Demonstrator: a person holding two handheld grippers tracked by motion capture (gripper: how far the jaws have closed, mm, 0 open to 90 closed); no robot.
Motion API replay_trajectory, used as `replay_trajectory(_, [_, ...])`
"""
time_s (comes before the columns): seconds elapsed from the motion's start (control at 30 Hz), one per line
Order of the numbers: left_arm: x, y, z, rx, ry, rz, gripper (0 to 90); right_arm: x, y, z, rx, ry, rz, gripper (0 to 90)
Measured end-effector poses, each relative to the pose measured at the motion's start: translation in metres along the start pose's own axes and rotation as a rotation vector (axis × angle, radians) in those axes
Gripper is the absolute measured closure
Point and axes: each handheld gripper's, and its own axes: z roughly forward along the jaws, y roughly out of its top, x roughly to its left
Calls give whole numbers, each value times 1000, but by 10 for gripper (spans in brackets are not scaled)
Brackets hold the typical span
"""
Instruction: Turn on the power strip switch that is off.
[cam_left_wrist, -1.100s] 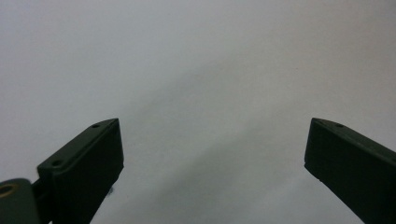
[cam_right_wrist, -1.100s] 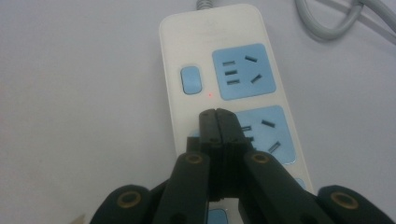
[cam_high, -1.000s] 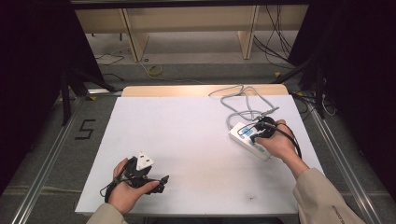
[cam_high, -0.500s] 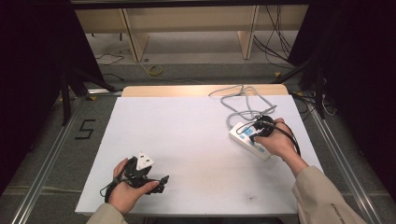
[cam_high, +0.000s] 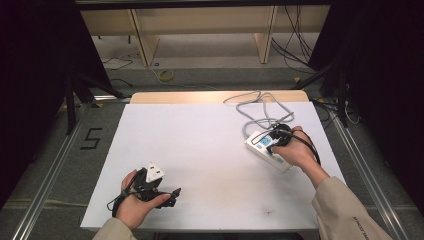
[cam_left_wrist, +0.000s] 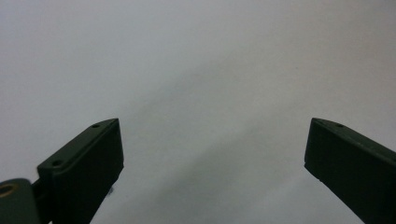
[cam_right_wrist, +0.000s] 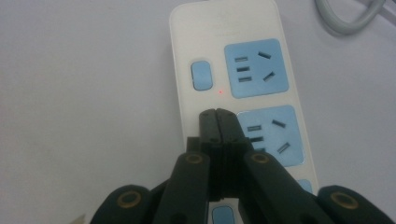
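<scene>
A white power strip (cam_high: 266, 151) with blue sockets lies at the right of the white table (cam_high: 200, 150), its grey cable (cam_high: 255, 107) looping toward the back. In the right gripper view the strip (cam_right_wrist: 233, 60) shows a blue switch (cam_right_wrist: 201, 74) with a small red light (cam_right_wrist: 220, 91) beside it. My right gripper (cam_right_wrist: 217, 113) is shut, empty, its tips just above the strip near the second socket (cam_right_wrist: 273, 133). In the high view it (cam_high: 276, 136) sits over the strip. My left gripper (cam_high: 172, 196) rests near the front left, jaws wide open over bare table (cam_left_wrist: 210, 93).
Wooden shelving legs (cam_high: 142, 42) and loose cables (cam_high: 295, 45) lie on the floor beyond the table. Metal rails (cam_high: 50, 170) run along both sides. A floor mark "5" (cam_high: 91, 138) is at the left.
The right gripper has shifted very slightly over the power strip. The left hand has stayed still.
</scene>
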Motion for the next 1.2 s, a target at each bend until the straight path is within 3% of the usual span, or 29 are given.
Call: replay_trajectory(1.2, [0,0,0,-2,-1,0,39,2,4,3,46,-11,11,900])
